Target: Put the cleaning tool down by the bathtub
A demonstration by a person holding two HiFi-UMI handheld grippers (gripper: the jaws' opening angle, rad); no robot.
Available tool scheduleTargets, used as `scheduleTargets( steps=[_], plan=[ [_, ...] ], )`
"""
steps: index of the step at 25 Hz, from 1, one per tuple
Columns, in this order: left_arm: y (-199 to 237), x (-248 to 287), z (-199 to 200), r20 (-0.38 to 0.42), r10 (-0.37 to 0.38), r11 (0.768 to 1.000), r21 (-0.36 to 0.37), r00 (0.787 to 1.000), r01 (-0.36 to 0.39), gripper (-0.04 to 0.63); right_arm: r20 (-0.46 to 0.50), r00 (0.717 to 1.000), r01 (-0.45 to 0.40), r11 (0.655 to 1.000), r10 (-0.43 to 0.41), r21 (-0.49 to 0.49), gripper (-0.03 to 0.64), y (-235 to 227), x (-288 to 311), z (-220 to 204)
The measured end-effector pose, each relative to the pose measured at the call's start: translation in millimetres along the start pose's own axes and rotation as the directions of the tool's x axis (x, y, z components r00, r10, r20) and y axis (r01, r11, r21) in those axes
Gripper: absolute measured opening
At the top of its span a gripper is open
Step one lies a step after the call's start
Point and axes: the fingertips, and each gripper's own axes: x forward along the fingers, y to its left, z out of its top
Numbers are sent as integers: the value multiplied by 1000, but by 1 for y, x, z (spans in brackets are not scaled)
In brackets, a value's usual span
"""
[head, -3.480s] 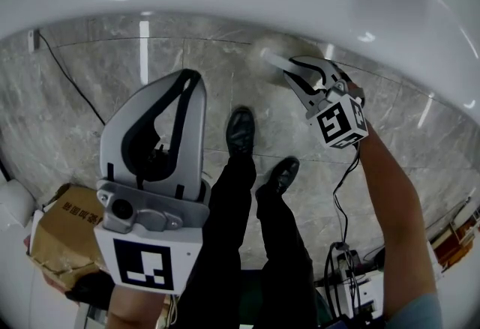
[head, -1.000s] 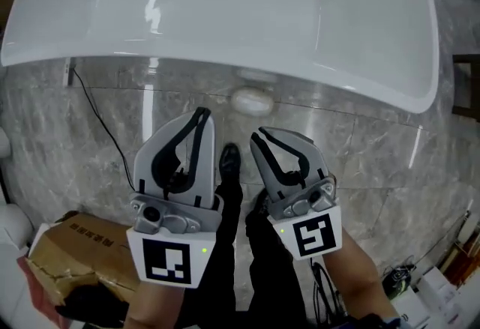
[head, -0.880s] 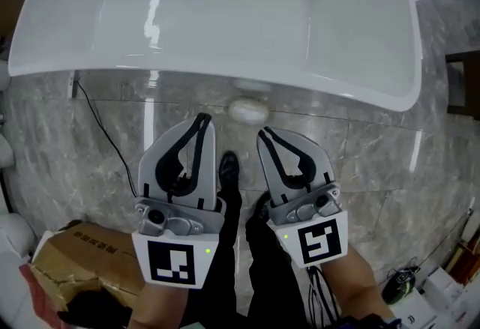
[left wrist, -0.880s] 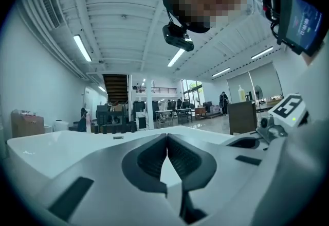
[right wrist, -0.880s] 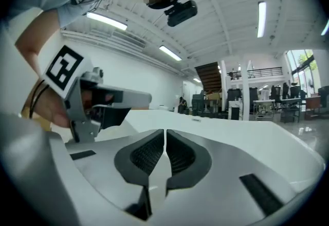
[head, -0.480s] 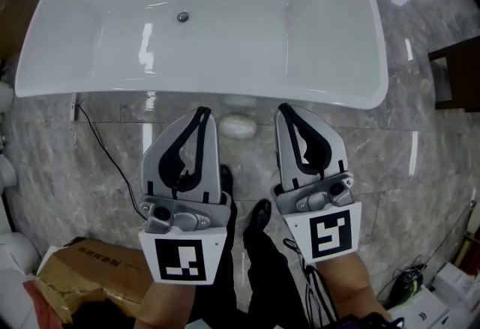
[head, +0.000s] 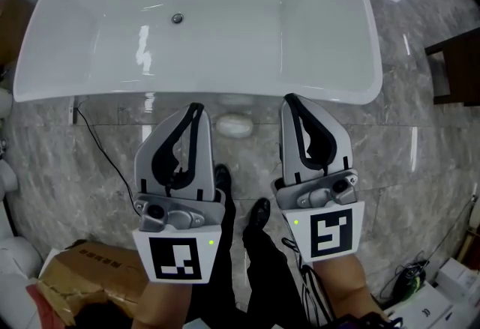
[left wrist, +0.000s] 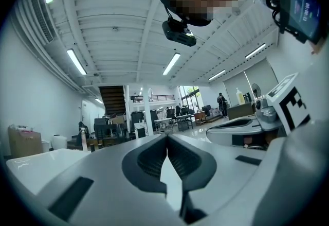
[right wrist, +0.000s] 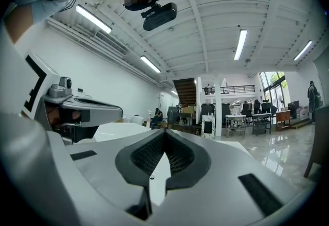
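The cleaning tool (head: 235,125), a pale oval pad, lies on the marble floor right against the foot of the white bathtub (head: 195,91). Nothing holds it. My left gripper (head: 195,106) and right gripper (head: 289,98) are held side by side above the floor, pointing toward the tub, with the tool between and below their tips. Both are shut and empty. In the left gripper view the left gripper (left wrist: 166,137) has its pads closed together, and the right gripper (right wrist: 164,131) looks the same in the right gripper view. Both gripper views look level across a large hall.
A torn cardboard box (head: 75,275) sits at the lower left. A black cable (head: 105,151) runs across the floor from the tub's left end. The person's black shoes (head: 259,211) stand under the grippers. Dark furniture (head: 457,58) is at the right edge, cables and gear (head: 405,282) at the lower right.
The right gripper left the tool on the floor by the tub and its jaws closed. Both grippers rose and drew level, and the whole tub came into view.
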Motion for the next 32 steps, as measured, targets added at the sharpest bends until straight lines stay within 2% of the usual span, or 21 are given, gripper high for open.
scheduleTargets(
  steps=[6, 32],
  plan=[
    [-7, 2, -3, 5, -24, 1000, 1, 1000, 24, 17, 4, 1000, 5, 1000, -5, -24, 13, -4, 2, 2],
    [-9, 18, -10, 7, -36, 999, -11, 999, 36, 17, 21, 999, 32, 999, -31, -25, 12, -17, 5, -2]
  ],
)
